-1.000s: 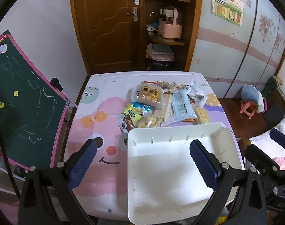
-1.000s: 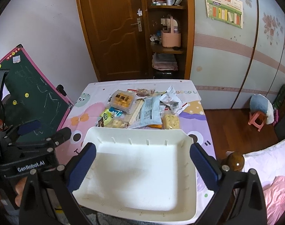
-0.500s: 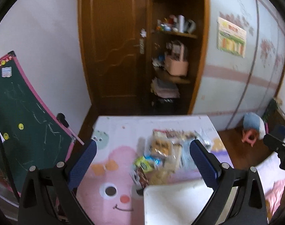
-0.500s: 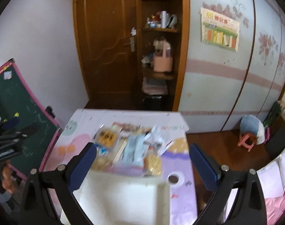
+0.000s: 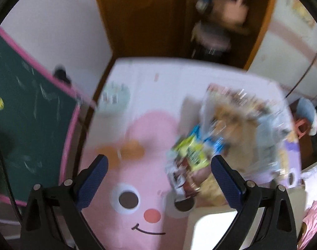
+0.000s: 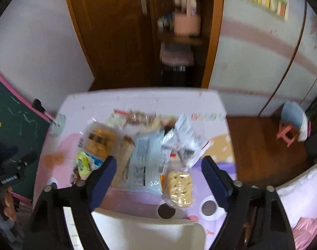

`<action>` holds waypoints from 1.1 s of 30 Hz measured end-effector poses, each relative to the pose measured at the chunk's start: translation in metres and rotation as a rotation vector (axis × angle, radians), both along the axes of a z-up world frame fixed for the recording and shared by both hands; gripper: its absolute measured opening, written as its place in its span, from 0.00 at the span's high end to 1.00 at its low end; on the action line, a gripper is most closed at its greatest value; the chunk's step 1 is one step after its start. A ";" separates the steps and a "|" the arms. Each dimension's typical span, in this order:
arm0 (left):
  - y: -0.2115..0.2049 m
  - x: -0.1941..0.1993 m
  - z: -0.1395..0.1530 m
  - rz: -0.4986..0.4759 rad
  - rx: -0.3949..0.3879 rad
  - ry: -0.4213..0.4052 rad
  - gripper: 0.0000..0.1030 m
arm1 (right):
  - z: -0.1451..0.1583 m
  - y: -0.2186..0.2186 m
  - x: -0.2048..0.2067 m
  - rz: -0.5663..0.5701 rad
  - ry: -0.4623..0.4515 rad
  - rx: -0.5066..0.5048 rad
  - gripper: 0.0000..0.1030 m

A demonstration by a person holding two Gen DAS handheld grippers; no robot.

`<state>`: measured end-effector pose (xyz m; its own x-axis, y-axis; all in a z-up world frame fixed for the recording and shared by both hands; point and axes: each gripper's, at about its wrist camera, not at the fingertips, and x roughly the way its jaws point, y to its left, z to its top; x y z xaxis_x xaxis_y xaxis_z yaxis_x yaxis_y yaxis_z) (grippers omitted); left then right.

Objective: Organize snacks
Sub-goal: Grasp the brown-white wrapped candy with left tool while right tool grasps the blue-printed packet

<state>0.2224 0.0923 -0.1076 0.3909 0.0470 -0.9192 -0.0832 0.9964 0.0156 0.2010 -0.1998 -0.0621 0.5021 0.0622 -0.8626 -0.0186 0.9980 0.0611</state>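
Note:
A pile of snack packets lies on the far right of the pink cartoon tablecloth (image 5: 137, 145). In the blurred left wrist view my left gripper (image 5: 159, 177) hangs open above the cloth. A green-yellow packet (image 5: 189, 150) and a brown-white packet (image 5: 183, 181) lie just inside its right finger. In the right wrist view my right gripper (image 6: 158, 175) hovers over a pale blue packet (image 6: 146, 160) and a cracker packet (image 6: 179, 185). Its jaws are closing and its pads touch nothing. The white tray (image 6: 148, 233) sits at the near edge, also seen as a tray corner (image 5: 212, 229).
A green chalkboard (image 5: 23, 114) with a pink frame leans at the table's left. Behind the table stand a wooden door (image 6: 108, 31) and an open shelf. A pink stool (image 6: 287, 135) stands on the wood floor at the right, with bedding at the lower right.
Both views have swung forward and down from over the tray toward the snack pile. The tray now shows only at the bottom edge. The right fingers stand closer together than before.

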 end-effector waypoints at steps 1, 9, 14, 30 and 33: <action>0.002 0.002 -0.012 0.000 -0.017 0.020 0.04 | -0.017 0.000 0.009 0.001 0.036 0.013 0.24; 0.002 0.017 -0.086 0.038 -0.122 0.206 0.04 | -0.103 0.000 0.050 -0.048 0.249 0.113 0.28; 0.005 0.020 -0.111 0.062 -0.203 0.288 0.11 | -0.130 0.002 0.058 -0.052 0.330 0.163 0.28; -0.003 0.018 -0.106 0.083 -0.221 0.267 0.70 | -0.131 0.021 0.050 0.022 0.296 0.246 0.95; 0.000 0.005 -0.085 0.103 -0.225 0.199 0.71 | -0.112 0.022 0.038 0.036 0.231 0.207 0.97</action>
